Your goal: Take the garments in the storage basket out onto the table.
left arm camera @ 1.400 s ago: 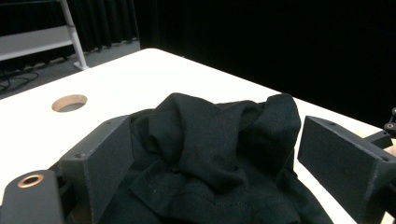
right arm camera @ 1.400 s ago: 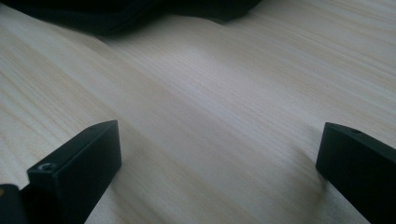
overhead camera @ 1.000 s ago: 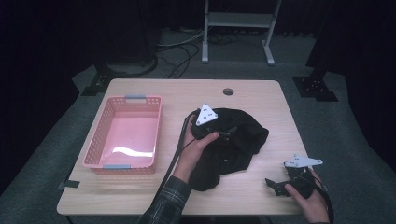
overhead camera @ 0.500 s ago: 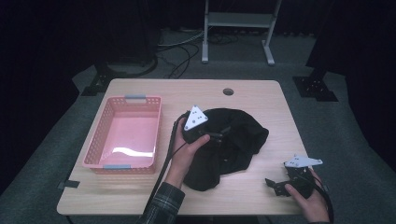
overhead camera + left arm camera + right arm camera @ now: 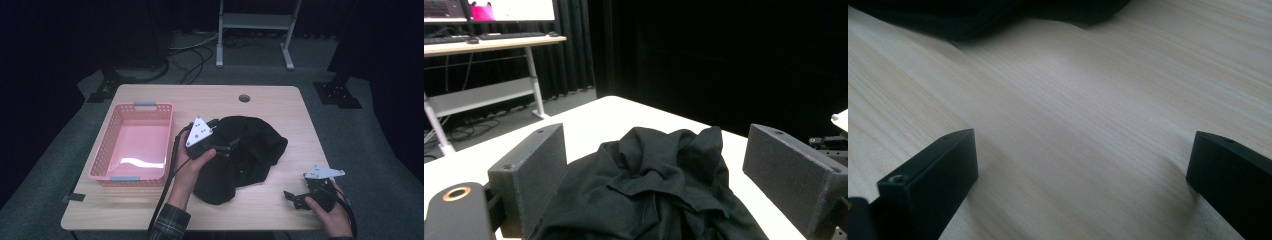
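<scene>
Black pads of the left gripper (image 5: pixel 654 185) stand wide apart, one on each side of the black garment (image 5: pixel 659 185), and in the left gripper view they don't press on it, so the claw is open w/ cloth between the jaws and nothing really gripped. In the high view this gripper (image 5: pixel 227 148) sits over the left part of the garment (image 5: pixel 250 150), with the grey plate on top. I judge the step in hand is to take hold of the cloth, probably for moving it to the pink basket (image 5: pixel 112 150) just beside it on the left. To do it well: push the jaws lower into a thick fold, not on the thin edge, close fully, then lift slow so the rest does not drag or slip out; one pinch may carry only a part of the bundle. The garment is a soft matte black fabric, crumpled in a loose heap w/ many folds, lying about the middle of the wooden table (image 5: pixel 270 102), right of the basket and apart from it. The right gripper (image 5: pixel 292 199) rests low at the near right corner of the table, its jaws also open w/ only bare wood between them, near the garment's edge but not touching.
</scene>
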The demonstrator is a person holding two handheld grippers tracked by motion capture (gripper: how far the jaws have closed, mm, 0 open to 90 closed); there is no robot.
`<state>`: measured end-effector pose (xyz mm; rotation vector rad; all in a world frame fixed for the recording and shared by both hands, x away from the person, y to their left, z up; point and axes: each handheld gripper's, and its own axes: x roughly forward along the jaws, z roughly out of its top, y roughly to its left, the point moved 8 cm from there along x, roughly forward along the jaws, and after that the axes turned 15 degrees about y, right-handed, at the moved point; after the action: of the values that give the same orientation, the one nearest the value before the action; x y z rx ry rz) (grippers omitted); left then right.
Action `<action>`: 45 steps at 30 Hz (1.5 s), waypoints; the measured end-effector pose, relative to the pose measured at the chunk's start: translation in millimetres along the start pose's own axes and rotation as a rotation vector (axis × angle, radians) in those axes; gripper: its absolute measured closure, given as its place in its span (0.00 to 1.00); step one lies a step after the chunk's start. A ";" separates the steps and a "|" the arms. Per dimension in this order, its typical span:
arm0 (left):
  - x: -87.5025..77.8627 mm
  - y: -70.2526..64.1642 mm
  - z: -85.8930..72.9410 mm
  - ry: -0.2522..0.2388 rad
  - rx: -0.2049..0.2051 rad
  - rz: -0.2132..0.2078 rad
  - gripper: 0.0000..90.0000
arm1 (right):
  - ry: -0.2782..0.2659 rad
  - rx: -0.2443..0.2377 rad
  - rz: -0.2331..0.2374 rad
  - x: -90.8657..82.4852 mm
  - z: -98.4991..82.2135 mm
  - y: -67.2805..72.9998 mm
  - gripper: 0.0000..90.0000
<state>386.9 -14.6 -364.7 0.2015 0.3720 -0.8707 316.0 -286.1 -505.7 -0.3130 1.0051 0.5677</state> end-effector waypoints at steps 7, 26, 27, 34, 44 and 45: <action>-10.7 -0.1 -7.4 -0.001 -0.007 0.010 0.11 | 0.000 -0.001 0.000 0.2 0.3 -0.1 0.00; -38.1 -4.1 -29.7 -0.037 -0.022 0.028 0.11 | 0.001 0.000 0.001 0.2 0.2 -0.1 0.00; -38.1 -4.1 -29.7 -0.037 -0.022 0.028 0.11 | 0.001 0.000 0.001 0.2 0.2 -0.1 0.00; -42.4 -11.1 -42.0 -0.046 -0.023 0.026 0.11 | 0.000 -0.002 0.000 0.2 0.2 -0.2 0.00; -43.5 -17.5 -55.1 -0.064 -0.035 0.023 0.11 | 0.000 -0.002 0.000 0.2 0.2 -0.2 0.00; -43.7 -18.4 -56.0 -0.067 -0.036 0.022 0.11 | 0.000 -0.002 0.000 0.2 0.2 -0.2 0.00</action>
<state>333.8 22.7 -399.1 0.1430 0.3220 -0.8462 316.4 -286.0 -505.8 -0.3149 1.0048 0.5689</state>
